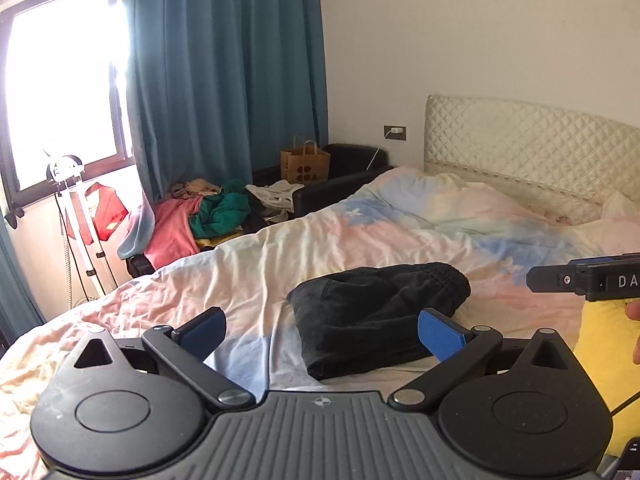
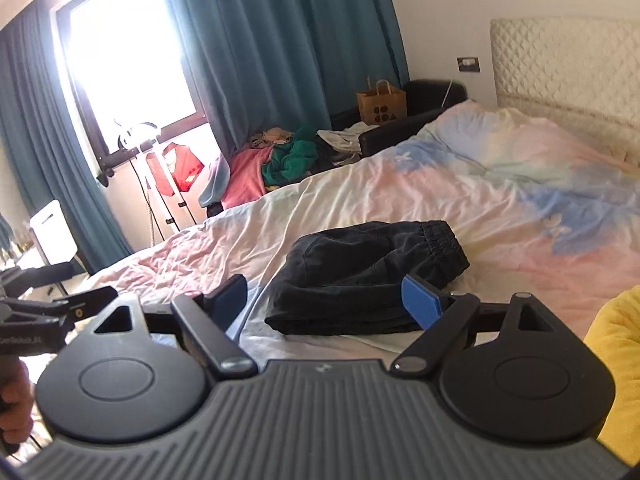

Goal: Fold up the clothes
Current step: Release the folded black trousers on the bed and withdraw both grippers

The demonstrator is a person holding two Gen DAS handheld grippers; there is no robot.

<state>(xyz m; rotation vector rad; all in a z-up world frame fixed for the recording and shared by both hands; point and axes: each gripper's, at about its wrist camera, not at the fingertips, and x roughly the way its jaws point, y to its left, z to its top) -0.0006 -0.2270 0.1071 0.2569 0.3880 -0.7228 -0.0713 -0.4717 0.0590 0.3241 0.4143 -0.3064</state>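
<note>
Our left gripper (image 1: 322, 330) has its blue pads spread wide with nothing between them, and our right gripper (image 2: 324, 302) is parted just the same, both held just short of the near edge of the garment. Beneath everything lies the bed (image 1: 400, 220) with its rumpled pastel duvet, a soft base that will give under any press and may come up with the cloth if we pinch too deep. On it, near our side, rest the black trousers (image 1: 372, 312), which already look folded into a compact bundle, the elastic waistband (image 2: 440, 236) at the far right end and a thick folded edge toward us. We judge them soft, limp and light, matte rather than slippery, several layers thick, so a grip on the top layer alone would peel the bundle open. The best holds, we think, are the two near corners of the folded edge, or the gathered waistband, which gives the pads firm bulk to bite. Beyond the bed a heap of clothes (image 1: 208, 212) waits on a dark bench
</note>
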